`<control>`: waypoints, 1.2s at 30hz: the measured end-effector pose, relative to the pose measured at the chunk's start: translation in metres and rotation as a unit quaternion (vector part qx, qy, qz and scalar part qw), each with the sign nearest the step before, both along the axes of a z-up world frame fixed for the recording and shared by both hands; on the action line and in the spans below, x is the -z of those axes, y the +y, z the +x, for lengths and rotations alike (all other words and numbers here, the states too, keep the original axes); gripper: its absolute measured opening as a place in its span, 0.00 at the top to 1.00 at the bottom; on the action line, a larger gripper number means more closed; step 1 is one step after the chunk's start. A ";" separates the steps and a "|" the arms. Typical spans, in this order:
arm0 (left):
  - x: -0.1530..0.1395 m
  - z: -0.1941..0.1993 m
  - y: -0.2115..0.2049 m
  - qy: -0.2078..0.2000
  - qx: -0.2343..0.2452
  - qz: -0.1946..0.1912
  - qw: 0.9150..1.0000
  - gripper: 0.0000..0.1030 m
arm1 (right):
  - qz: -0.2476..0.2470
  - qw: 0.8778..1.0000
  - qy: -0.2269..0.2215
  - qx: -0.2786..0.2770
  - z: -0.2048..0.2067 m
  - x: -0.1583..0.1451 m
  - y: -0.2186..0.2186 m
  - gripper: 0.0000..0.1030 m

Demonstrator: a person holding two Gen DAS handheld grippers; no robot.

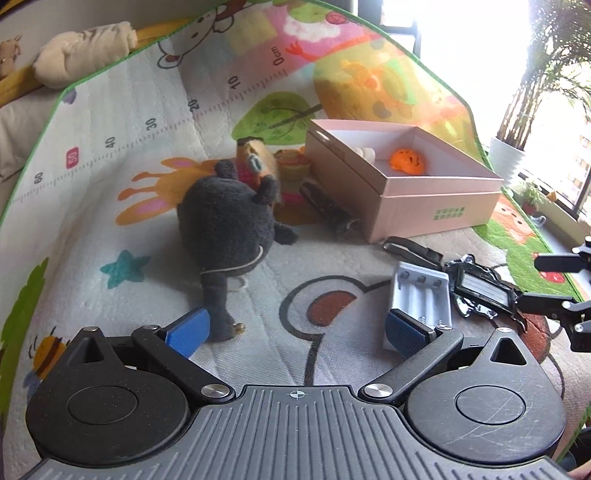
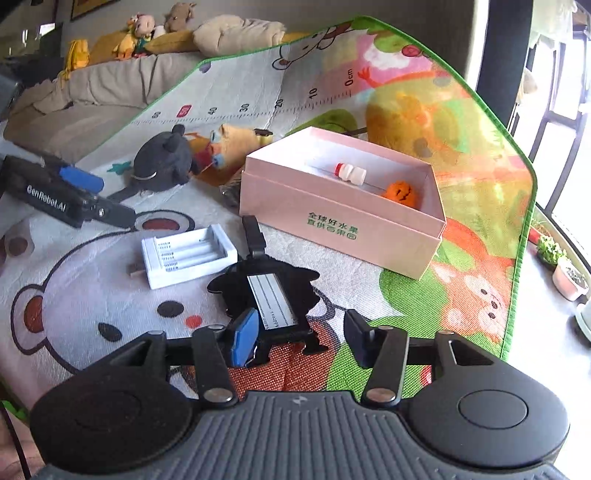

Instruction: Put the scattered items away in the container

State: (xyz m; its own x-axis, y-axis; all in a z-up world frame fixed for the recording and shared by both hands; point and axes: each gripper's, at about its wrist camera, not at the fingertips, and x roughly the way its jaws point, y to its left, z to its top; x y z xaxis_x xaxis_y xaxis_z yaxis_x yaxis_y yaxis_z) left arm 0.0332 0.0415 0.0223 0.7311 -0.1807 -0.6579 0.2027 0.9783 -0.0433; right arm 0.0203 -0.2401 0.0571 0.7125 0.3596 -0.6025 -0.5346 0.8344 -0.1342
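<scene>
An open pink box (image 2: pixel 332 221) stands on the play mat and holds an orange toy (image 2: pixel 402 192) and a small white bottle (image 2: pixel 351 173). A black luggage tag (image 2: pixel 273 295) lies flat just ahead of my right gripper (image 2: pixel 301 338). Its near end sits between the open fingers, and the pads do not press it. A white battery charger (image 1: pixel 423 291) lies by the right finger of my left gripper (image 1: pixel 299 325), which is wide open and holds nothing. The leg of a dark grey plush (image 1: pixel 225 225) ends beside its left finger. A yellow plush (image 2: pixel 236 144) lies behind the grey one.
A dark cylinder (image 1: pixel 325 206) rests against the box's left side (image 1: pixel 436 199). A sofa with cushions (image 2: pixel 236 33) and soft toys runs along the mat's far edge. Potted plants (image 2: pixel 569 277) stand on the floor past the mat's right green border.
</scene>
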 end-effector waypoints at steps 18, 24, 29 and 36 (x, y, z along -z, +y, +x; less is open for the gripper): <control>0.015 -0.006 -0.078 0.021 0.123 0.038 0.991 0.00 | 0.046 0.998 0.037 0.030 0.032 0.027 0.001 0.28; 0.016 0.002 -0.085 0.007 0.117 0.035 0.992 0.00 | 0.070 0.994 0.036 0.078 0.033 0.031 -0.014 0.28; 0.016 0.005 -0.088 0.016 0.122 0.041 0.992 0.27 | 0.082 0.993 0.032 0.082 0.034 0.032 -0.017 0.28; 0.013 0.000 -0.084 0.018 0.142 0.061 0.988 0.31 | 0.095 0.992 0.035 0.081 0.034 0.032 -0.020 0.27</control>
